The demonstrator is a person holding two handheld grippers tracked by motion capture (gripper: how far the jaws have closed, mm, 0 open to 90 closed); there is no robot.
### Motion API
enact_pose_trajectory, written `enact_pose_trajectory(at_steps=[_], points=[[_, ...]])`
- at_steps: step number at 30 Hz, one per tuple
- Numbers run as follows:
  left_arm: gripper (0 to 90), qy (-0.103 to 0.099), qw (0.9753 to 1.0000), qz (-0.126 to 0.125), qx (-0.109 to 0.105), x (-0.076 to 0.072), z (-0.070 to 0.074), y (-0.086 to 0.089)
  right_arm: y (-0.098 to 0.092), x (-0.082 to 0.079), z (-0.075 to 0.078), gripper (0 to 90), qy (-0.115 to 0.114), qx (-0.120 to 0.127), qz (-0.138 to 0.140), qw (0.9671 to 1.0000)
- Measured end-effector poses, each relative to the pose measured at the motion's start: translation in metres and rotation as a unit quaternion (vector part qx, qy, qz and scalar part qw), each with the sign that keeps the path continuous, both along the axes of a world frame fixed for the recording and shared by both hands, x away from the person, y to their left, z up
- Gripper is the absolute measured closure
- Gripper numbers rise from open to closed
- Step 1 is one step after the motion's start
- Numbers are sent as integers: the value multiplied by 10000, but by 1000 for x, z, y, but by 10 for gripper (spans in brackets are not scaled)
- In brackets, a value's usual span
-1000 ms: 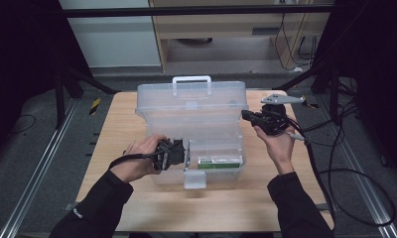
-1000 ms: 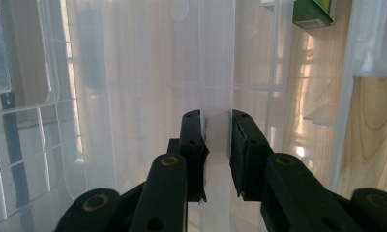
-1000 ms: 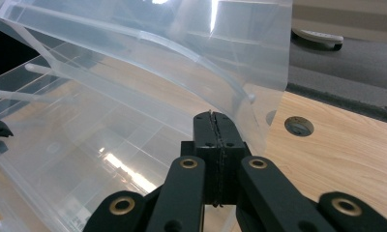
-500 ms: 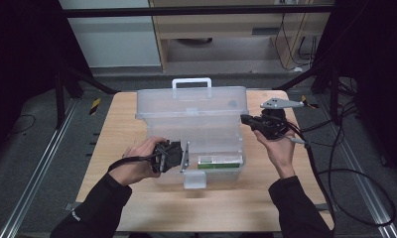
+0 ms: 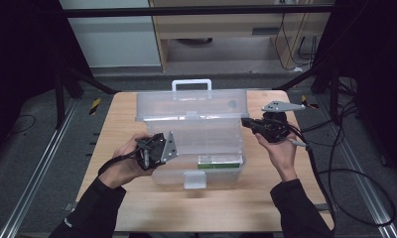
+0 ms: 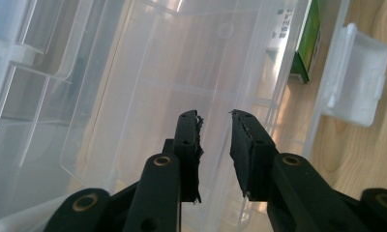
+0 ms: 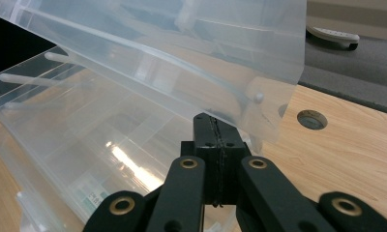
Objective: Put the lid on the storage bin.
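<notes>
The clear plastic storage box (image 5: 189,144) is sitting at the middle of the wooden table (image 5: 236,208), its front wall facing the near edge and its lid (image 5: 191,105) standing partly raised over the far half, tilted, with the white carry handle (image 5: 191,84) along its top toward the far edge. A white latch (image 5: 194,180) is hanging at the middle of the front wall, and a green-and-white carton (image 5: 217,161) is lying inside the box against that front wall, toward the right. The left gripper (image 5: 159,148) is being held at the box's left end wall, near the front left corner; in the left gripper view its jaws are standing apart with nothing between them, pointing along the clear wall, and the latch (image 6: 358,79) and carton (image 6: 307,41) are showing beyond them at upper right. The right gripper (image 5: 247,122) is resting in an open palm at the lid's right end; in the right gripper view its jaws are pressed together, their tips sitting at the lower edge of the lid (image 7: 191,43), whether touching it or merely under it cannot be told. A round hole (image 7: 311,119) is showing in the table surface beside the box, toward the far right corner.
</notes>
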State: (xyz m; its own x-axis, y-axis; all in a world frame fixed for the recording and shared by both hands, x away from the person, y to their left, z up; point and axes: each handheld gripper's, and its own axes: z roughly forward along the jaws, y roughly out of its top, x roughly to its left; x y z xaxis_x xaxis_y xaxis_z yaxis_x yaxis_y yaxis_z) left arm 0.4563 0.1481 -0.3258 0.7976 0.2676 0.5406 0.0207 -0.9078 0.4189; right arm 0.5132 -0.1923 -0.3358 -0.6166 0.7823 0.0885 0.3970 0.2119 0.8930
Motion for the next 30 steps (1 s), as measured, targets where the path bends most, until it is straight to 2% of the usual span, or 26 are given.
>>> enact_pose_trajectory(at_steps=[2,4,6,8,10,14,16,19,20,25,28,30], points=[[736,56,9997,76,-240,-1,2,6,0,0,0,900,10,-7,-2,10000],[746,84,9993,157,-329,-2,4,11,0,-1,0,900,11,-16,3,10000],[752,5,9984,339,-450,-3,6,18,0,-1,-1,900,13,-13,10,10000],[764,-10,9968,475,-640,-2,6,23,0,-1,-1,900,21,-10,8,10000],[782,-38,9942,654,-858,-1,6,30,0,-2,-1,900,20,-20,13,10000],[816,-116,9874,980,-1240,2,6,43,0,-2,-1,900,19,-43,24,10000],[837,-176,9823,1174,-1452,4,4,50,0,-2,-1,900,21,-46,24,10000],[868,-197,9777,1336,-1606,5,2,57,0,-3,-2,900,23,-39,26,10000],[877,-238,9747,1426,-1703,6,1,61,0,-3,-2,900,28,-37,27,10000],[895,-253,9689,1628,-1843,8,-3,70,-1,-4,-3,900,30,-73,45,10000],[896,-269,9641,1796,-1936,10,-7,74,0,-5,-3,900,31,-94,44,9999],[896,-258,9597,1904,-2049,12,-10,77,0,-6,-4,900,26,-113,41,9999]])
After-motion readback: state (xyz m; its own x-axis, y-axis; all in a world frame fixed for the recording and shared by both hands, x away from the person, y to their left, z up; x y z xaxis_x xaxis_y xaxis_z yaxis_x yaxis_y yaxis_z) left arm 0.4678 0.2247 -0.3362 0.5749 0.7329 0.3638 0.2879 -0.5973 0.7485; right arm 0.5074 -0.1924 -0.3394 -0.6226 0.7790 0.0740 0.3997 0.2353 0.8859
